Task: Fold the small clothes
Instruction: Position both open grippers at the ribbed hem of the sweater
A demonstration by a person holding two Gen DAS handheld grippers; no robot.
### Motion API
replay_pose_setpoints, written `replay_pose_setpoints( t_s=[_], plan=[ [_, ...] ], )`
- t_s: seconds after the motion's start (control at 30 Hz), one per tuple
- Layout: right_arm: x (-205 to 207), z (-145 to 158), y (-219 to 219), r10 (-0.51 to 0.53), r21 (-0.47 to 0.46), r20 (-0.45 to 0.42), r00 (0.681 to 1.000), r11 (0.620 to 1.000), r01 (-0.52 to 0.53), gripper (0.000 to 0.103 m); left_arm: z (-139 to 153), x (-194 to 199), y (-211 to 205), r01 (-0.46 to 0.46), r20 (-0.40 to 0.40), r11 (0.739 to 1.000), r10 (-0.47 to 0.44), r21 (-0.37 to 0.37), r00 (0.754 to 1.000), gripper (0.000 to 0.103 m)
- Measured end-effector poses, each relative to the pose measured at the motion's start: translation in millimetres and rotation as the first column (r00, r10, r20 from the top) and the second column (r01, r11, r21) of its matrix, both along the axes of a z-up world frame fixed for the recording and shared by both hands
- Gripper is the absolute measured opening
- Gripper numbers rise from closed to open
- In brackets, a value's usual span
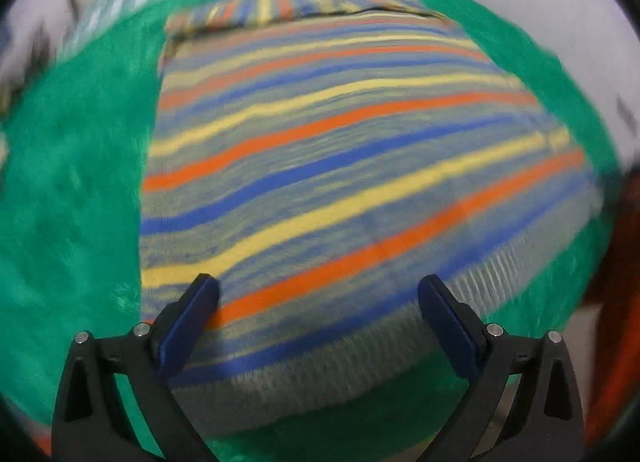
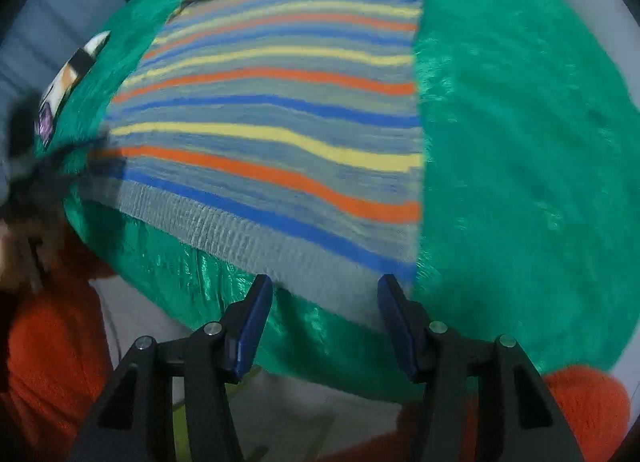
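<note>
We see a striped knit garment (image 1: 340, 166) spread flat on a green fuzzy cloth (image 1: 72, 190), filling the middle of both views, its grey ribbed hem toward the bottom. Our left gripper (image 1: 318, 294) hangs above that hem, fingers wide and empty. Our right gripper (image 2: 325, 294) stands open over the hem's lower right corner, gripping nothing.

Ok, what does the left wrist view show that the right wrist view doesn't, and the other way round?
Only the left wrist view shows the open left hand-held gripper over the sweater's near corner. Only the right wrist view shows the open right hand-held gripper, a black, white and orange patterned item at the cloth's edge, and an orange fuzzy sleeve. Both share the striped knitted sweater with its grey ribbed hem, flat on the green fuzzy cloth.
</note>
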State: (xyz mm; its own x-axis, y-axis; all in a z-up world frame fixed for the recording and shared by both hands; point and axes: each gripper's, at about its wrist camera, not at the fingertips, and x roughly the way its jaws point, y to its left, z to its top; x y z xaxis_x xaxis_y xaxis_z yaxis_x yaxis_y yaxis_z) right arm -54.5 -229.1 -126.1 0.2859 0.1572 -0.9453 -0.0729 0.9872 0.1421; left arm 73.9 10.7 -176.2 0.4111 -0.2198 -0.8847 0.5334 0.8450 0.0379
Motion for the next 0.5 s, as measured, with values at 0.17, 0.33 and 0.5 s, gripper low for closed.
replay_pose_setpoints(
  t_s=[0.17, 0.33, 0.5],
  plan=[
    [3, 34, 4, -0.053, 0.102, 0.255, 0.966, 0.994, 0.028, 0.056, 33, -11, 17, -0.094, 0.021, 0.984, 0.099, -0.152, 0.995, 0.101],
    [21, -7, 32, -0.045, 0.072, 0.265, 0.963, 0.997, 0.027, 0.062, 33, 6, 37, -0.249, 0.047, 0.945, 0.264, -0.21, 0.963, 0.101],
    [18, -39, 45, 0.039, 0.017, 0.186, 0.982, 0.999, -0.043, 0.068, -17, 15, 34, -0.231, -0.001, 0.971, 0.231, -0.067, 0.973, 0.103]
  ],
)
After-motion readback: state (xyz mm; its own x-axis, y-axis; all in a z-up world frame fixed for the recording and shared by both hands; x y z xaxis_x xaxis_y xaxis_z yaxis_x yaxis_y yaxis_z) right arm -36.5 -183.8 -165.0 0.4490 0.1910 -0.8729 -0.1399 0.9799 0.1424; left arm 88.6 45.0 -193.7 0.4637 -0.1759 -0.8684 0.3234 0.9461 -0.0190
